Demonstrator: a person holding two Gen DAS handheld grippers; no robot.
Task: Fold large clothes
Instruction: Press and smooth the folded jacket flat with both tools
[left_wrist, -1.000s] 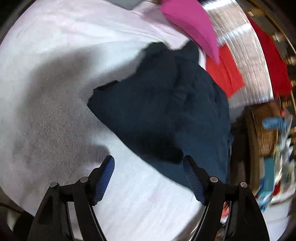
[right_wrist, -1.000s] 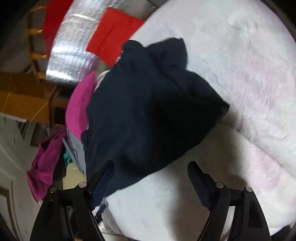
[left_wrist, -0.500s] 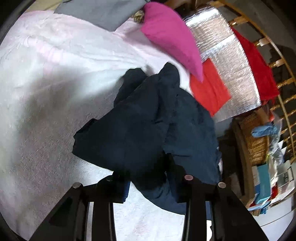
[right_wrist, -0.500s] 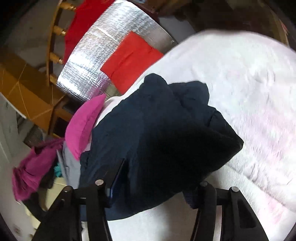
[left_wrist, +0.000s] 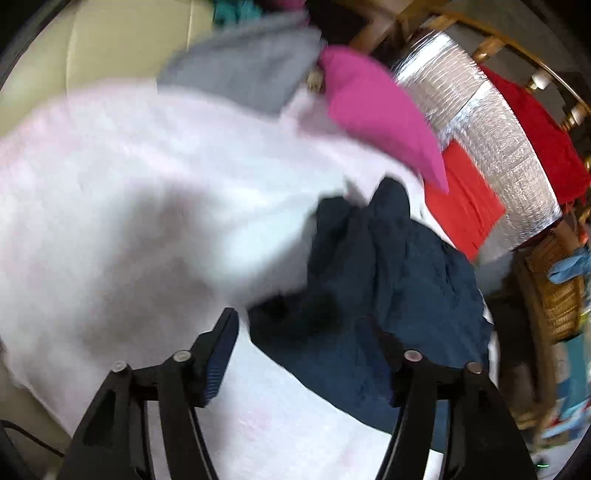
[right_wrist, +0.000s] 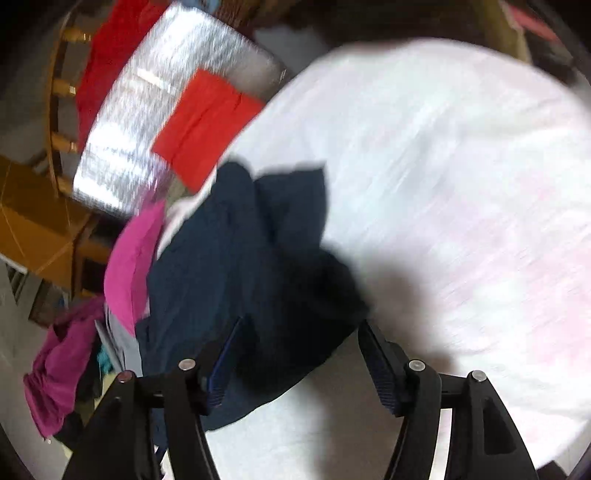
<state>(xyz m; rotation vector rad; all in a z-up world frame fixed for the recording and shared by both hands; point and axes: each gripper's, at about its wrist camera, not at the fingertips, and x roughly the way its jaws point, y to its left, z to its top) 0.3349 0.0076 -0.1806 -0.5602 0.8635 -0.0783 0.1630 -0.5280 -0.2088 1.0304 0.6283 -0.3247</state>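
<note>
Left wrist view: left gripper (left_wrist: 306, 354) jaws opening, nothing pinched; rumpled dark navy cloth garment (left_wrist: 399, 291) lies between and beyond them.
Right gripper (right_wrist: 299, 356): jaws opening over the garment's near edge, unclamped.
Garment place: heaped on white fuzzy blanket (right_wrist: 461, 184).
Handling: probably soft, light, floppy; take hold at hem corners.
Unclear: motion blur; seams buried.

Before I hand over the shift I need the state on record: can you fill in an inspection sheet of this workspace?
Surface: white blanket, bare on one side.
Job's things: navy garment lying crumpled near the edge.
Clutter: pink cloth, grey cloth, red cloth on a silver mat.
Grippers: left hand-held gripper and right hand-held gripper jaws opening, garment not pinched.
Cables: thin dark one at the left view's bottom corner.
Surroundings: wicker basket, wooden rail.
</note>
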